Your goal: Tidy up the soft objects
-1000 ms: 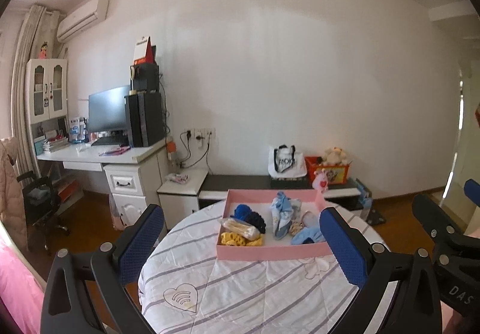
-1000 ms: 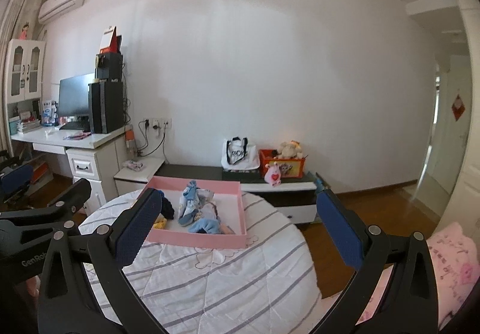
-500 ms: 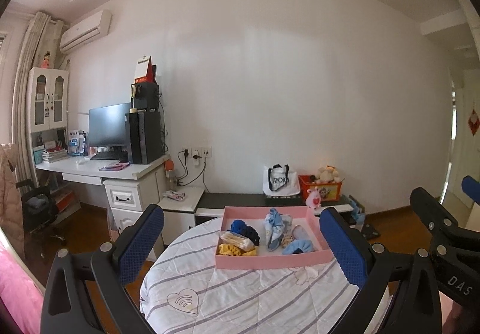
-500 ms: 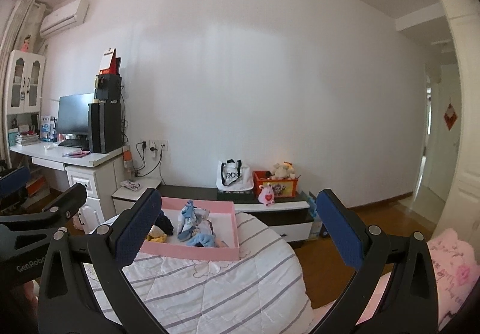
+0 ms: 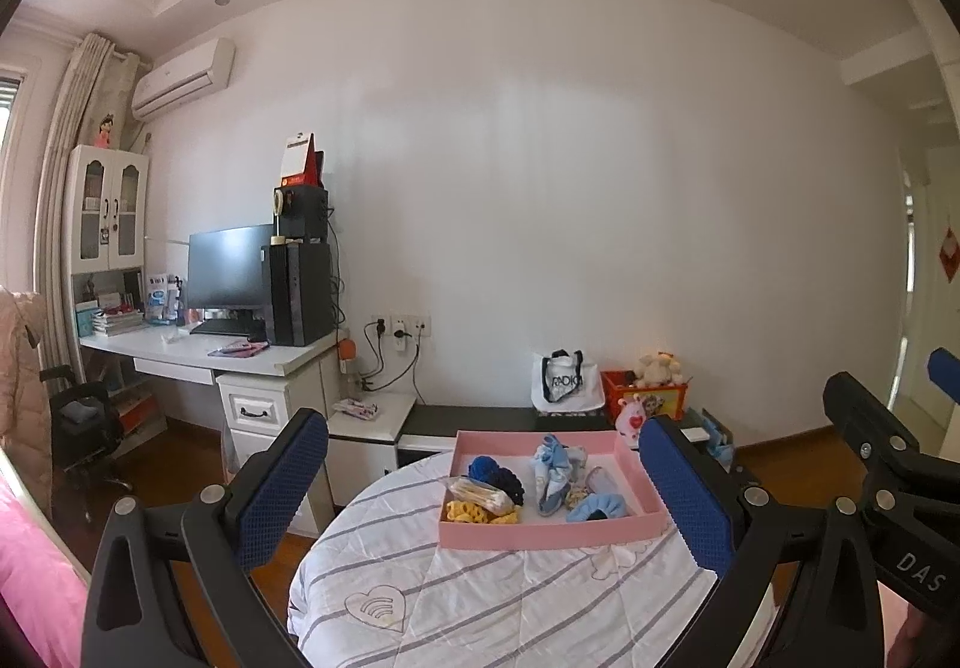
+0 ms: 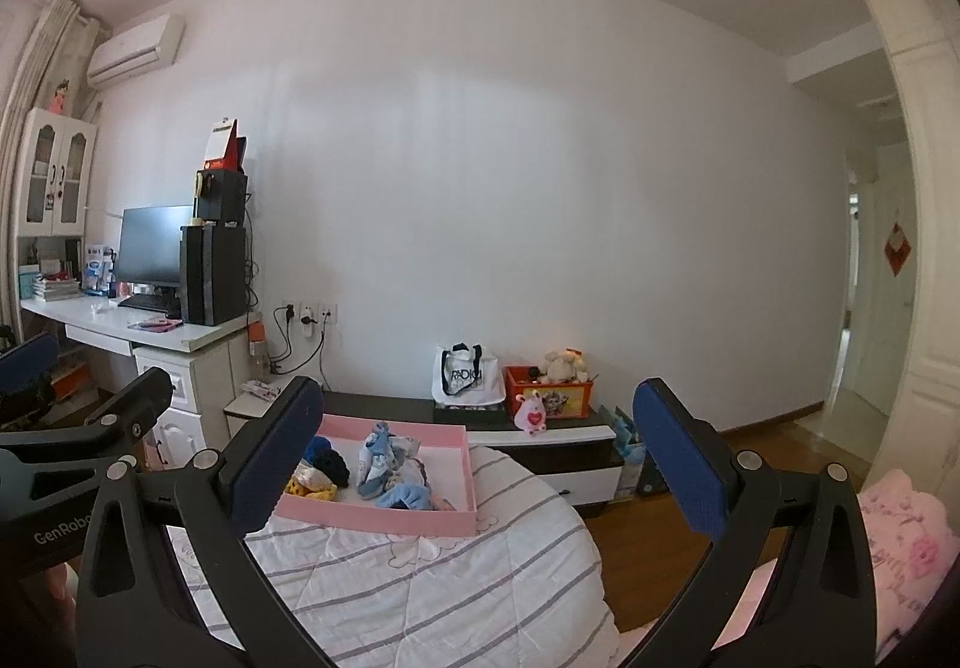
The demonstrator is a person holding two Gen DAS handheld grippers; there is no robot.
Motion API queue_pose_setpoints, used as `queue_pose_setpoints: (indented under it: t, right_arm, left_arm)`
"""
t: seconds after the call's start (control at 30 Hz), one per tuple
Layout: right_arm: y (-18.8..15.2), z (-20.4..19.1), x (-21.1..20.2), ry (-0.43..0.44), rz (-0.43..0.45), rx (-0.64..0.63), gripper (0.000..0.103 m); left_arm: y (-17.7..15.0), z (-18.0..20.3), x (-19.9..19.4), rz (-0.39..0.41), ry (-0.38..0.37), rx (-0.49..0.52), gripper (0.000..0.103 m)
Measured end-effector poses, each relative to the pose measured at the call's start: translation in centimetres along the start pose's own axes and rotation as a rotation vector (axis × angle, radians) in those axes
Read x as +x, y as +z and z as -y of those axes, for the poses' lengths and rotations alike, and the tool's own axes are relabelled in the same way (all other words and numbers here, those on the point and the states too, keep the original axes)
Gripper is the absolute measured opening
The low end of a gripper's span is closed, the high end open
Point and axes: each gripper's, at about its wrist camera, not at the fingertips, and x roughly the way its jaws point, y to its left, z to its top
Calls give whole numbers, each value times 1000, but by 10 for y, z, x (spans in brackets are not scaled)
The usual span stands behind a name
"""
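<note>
A shallow pink tray (image 5: 540, 535) (image 6: 384, 519) sits on a round table under a white striped quilt (image 5: 480, 596) (image 6: 420, 584). Inside lie several soft items: dark blue scrunchies (image 5: 497, 475) (image 6: 327, 459), yellow pieces (image 5: 474, 513) (image 6: 309, 488), a light blue patterned bootie (image 5: 552, 473) (image 6: 378, 458) and a pale blue fluffy piece (image 5: 597, 506) (image 6: 408, 497). My left gripper (image 5: 483, 488) is open and empty, raised well back from the tray. Equally far back, my right gripper (image 6: 480, 464) is wide open and empty.
A white desk (image 5: 240, 359) with monitor and computer tower stands at the left wall. A low dark cabinet (image 6: 540, 437) behind the table carries a tote bag, an orange toy box and plush toys. Pink bedding (image 6: 900, 536) lies at the right; wooden floor surrounds the table.
Both grippers have tilted upward and drawn back; the tray and table sit lower and smaller in both views, with more ceiling showing. Both stay open.
</note>
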Motion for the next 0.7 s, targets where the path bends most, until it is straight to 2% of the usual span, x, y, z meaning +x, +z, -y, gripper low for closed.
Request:
queue_pose_setpoints:
  t: [0.43,0.7]
  right_arm:
    - [6,-7,-21,8,59,-31,103]
    - [8,-8,-27,0,66,-37,103]
  left_arm:
    - [-4,-4,-4,35,-13,-25,103]
    - [-11,-2,5,41,2,-24,103]
